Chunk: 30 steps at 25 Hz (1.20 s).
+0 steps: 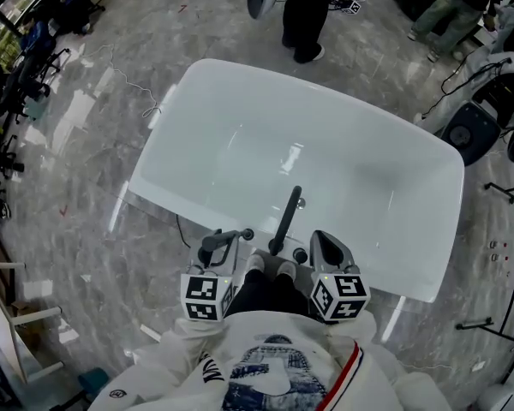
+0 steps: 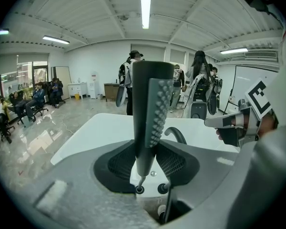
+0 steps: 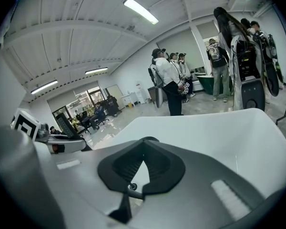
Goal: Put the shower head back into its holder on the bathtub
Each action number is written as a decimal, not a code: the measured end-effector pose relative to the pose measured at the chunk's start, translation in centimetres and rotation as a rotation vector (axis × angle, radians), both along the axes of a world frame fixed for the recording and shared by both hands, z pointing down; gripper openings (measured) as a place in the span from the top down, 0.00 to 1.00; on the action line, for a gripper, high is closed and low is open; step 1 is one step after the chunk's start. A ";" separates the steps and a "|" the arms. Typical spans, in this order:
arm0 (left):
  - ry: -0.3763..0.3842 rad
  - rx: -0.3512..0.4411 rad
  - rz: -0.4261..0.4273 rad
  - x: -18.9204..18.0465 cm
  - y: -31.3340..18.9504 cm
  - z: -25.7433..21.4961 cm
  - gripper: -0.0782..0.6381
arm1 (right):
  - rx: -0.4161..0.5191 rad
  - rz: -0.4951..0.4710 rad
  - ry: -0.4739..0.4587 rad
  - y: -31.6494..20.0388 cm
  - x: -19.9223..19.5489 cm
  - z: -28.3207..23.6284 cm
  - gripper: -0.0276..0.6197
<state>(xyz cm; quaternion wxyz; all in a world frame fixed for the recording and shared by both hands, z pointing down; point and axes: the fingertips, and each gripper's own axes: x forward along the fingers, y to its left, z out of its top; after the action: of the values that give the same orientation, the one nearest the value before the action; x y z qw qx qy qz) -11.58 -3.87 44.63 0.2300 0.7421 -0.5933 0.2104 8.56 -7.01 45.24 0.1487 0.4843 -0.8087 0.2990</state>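
The dark grey shower head [image 2: 145, 109] stands upright between the pads of my left gripper [image 2: 147, 147], which is shut on its handle. Its lower end runs down to a small round socket [image 2: 139, 189] on the tub's near deck. In the head view my left gripper [image 1: 227, 240] is over the near rim of the white bathtub [image 1: 325, 169], left of the black faucet spout [image 1: 285, 217]. My right gripper [image 1: 321, 240] hovers right of the faucet. Its jaws [image 3: 143, 142] meet at the tips and hold nothing, with the socket [image 3: 132, 186] seen below them.
Several people stand beyond the tub's far end [image 1: 308, 7], and others sit at the left wall [image 2: 28, 101]. Black stands and a round speaker-like unit [image 1: 471, 131] are at the right. A thin cable [image 1: 128, 84] lies on the marble floor at the left.
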 end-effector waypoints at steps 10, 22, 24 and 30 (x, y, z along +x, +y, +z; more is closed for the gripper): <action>0.012 -0.046 0.037 -0.5 -0.5 2.0 0.70 | -0.029 0.056 0.030 -0.7 0.5 0.7 0.95; 0.038 -0.106 0.046 -1.3 -0.3 5.8 0.69 | -0.077 0.092 0.062 0.7 0.9 2.5 0.95; 0.040 -0.110 0.046 -1.5 -0.4 6.2 0.70 | -0.076 0.101 0.067 0.7 1.0 2.4 0.95; 0.055 -0.125 0.048 -2.2 -0.9 7.3 0.70 | -0.079 0.122 0.086 0.9 1.2 2.4 0.95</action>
<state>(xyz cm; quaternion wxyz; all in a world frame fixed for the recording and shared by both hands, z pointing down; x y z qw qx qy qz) -13.83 -4.75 51.89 0.2870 0.7458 -0.5545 0.2322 9.72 -6.16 47.69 0.1838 0.5389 -0.7581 0.3180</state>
